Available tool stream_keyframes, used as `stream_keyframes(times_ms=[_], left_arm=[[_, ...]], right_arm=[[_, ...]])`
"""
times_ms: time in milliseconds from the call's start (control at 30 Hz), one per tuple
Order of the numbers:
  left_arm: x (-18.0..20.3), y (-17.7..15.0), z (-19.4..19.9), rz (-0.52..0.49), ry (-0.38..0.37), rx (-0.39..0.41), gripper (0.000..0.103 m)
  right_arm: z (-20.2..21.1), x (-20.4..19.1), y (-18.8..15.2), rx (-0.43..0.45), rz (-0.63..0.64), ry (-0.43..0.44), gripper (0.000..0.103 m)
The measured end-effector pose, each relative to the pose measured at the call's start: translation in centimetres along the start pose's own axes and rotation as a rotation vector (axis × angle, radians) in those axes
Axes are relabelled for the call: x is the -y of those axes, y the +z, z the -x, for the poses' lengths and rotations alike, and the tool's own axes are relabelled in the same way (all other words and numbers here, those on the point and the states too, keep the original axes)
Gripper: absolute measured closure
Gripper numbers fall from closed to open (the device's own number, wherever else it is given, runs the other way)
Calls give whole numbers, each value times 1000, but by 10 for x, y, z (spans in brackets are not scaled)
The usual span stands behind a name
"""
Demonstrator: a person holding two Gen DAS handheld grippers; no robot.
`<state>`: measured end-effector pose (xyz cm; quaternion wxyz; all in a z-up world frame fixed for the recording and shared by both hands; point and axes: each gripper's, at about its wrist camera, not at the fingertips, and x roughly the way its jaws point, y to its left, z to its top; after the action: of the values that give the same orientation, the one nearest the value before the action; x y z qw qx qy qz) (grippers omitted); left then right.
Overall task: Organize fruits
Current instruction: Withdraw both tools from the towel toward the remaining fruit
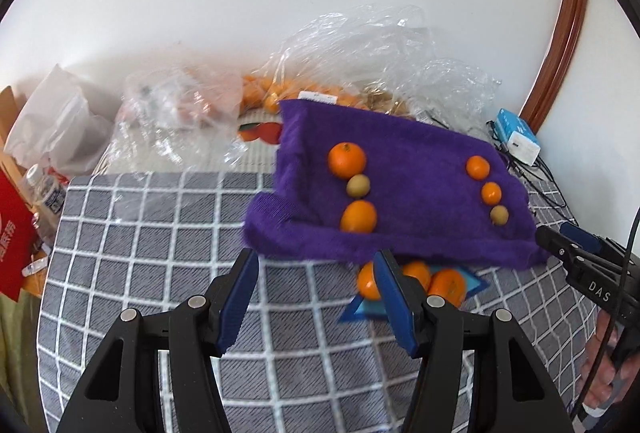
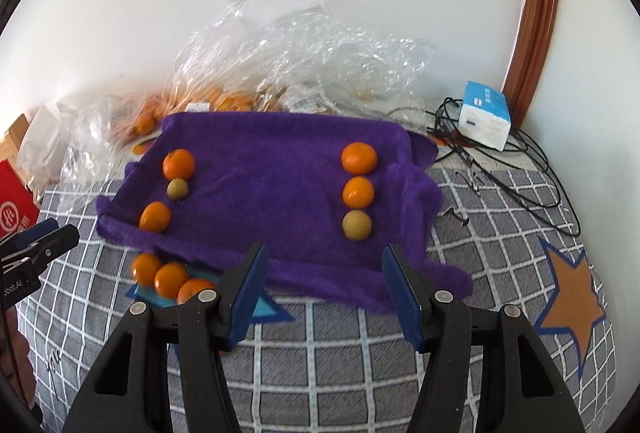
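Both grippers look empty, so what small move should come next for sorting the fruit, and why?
Probably lower the left gripper onto the three oranges lying off the purple towel, at its near edge. Its jaws stand open and empty, and those are nearest.

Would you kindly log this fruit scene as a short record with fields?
surface: grey checked cloth
mat: fuzzy purple towel, spread flat
fruit on towel: two rows of three, each with two oranges and one small yellow-green fruit
fruit off towel: three oranges at its near edge
left gripper: open, empty
right gripper: open, empty
behind: clear plastic bags
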<state>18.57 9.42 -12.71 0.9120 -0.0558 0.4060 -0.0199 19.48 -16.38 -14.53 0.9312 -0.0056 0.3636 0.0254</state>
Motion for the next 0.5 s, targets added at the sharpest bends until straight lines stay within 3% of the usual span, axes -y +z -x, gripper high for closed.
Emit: stream_keyframes(times_ms=[500], left_arm=[[-43, -65, -11, 111, 83, -77, 45]], right_arm=[[-19, -53, -61, -102, 82, 159, 61]])
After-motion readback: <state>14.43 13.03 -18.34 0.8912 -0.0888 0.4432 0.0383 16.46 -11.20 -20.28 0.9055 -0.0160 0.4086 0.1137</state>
